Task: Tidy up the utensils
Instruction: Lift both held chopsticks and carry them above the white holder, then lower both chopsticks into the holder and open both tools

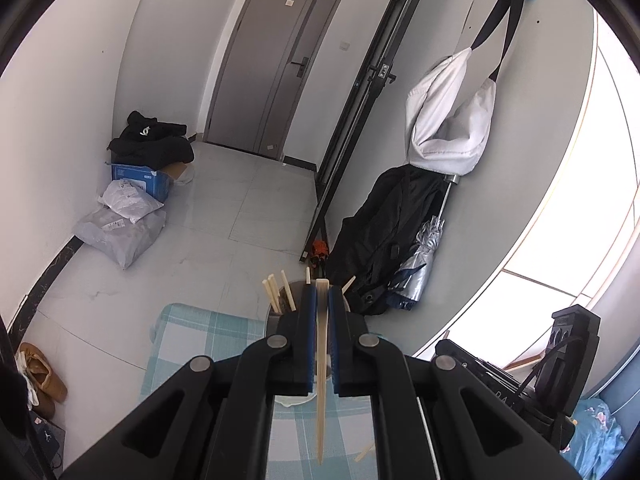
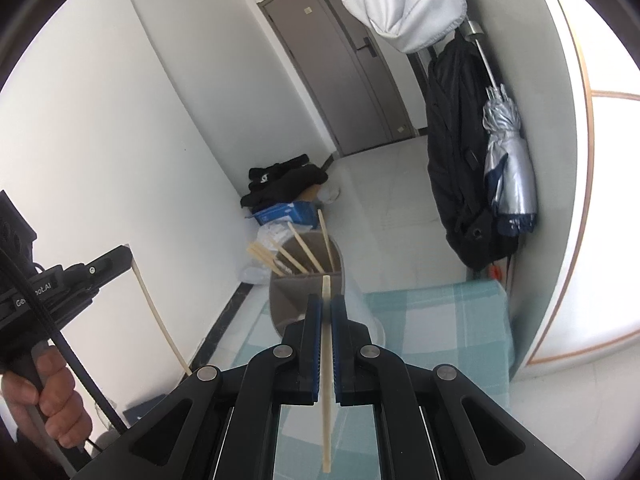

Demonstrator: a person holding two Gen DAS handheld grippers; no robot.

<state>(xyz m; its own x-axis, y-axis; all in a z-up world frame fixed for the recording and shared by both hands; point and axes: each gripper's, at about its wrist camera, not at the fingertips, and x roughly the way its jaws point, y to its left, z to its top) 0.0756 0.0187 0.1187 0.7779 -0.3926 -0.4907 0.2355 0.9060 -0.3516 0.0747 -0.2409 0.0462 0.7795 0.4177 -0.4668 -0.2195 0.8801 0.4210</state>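
Observation:
My left gripper (image 1: 322,294) is shut on a pale wooden chopstick (image 1: 321,384) that runs back between the fingers, its tip just over the utensil holder (image 1: 294,288). My right gripper (image 2: 326,304) is shut on another chopstick (image 2: 327,392), near the grey divided holder (image 2: 306,292). Several chopsticks (image 2: 298,250) stand in the holder's far compartment. The holder stands on a table with a teal checked cloth (image 2: 436,320). The left gripper (image 2: 132,260) with its chopstick (image 2: 154,312) shows at the left of the right wrist view.
One loose chopstick (image 1: 365,452) lies on the cloth (image 1: 200,336). The right gripper's body (image 1: 560,360) is at the right of the left wrist view. A black bag (image 2: 460,160) and a silver umbrella (image 2: 508,168) hang on the wall beyond the table.

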